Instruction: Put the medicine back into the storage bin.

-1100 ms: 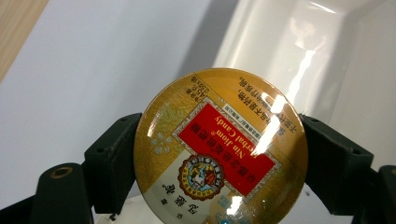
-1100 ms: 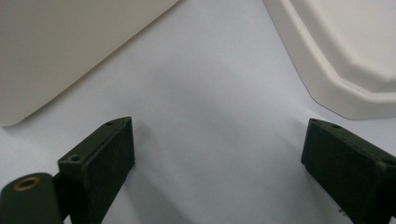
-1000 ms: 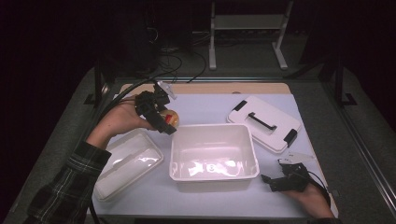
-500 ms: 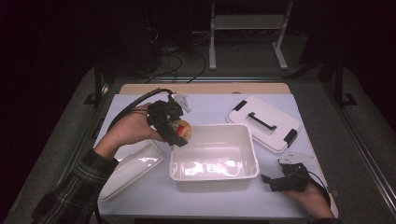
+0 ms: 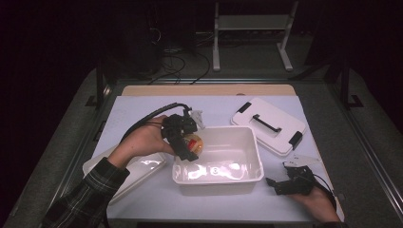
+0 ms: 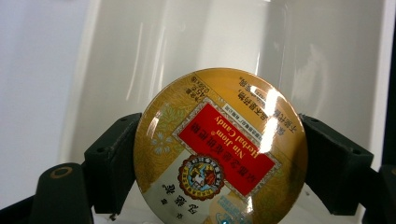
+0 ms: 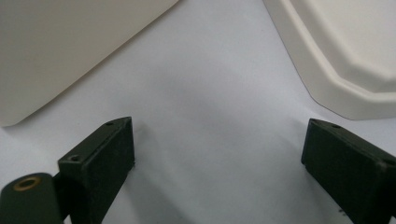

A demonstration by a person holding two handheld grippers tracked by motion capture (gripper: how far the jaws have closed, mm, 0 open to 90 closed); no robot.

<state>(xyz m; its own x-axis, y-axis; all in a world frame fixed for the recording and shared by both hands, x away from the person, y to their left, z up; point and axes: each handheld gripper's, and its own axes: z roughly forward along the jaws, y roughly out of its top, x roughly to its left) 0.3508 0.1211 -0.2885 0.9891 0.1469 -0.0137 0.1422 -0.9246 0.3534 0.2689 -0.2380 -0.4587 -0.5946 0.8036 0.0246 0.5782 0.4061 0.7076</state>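
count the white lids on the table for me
2. One lid with black handle and clips lies beyond the open white bin, toward the right. A plain lid lies left of the bin, partly under the sleeve. None seems hidden.

The candy tin (image 6: 219, 149) held in the left claw (image 6: 219, 163) is cut off at its lower rim by the frame's edge, and its small print is too fine to read. Beyond the right claw (image 7: 219, 158), the white tub (image 7: 70, 51) and the lid (image 7: 345, 56) both run past the edges.

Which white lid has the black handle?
The lid right of the tub, at the back. It has a black handle and clips; the left lid is plain white.
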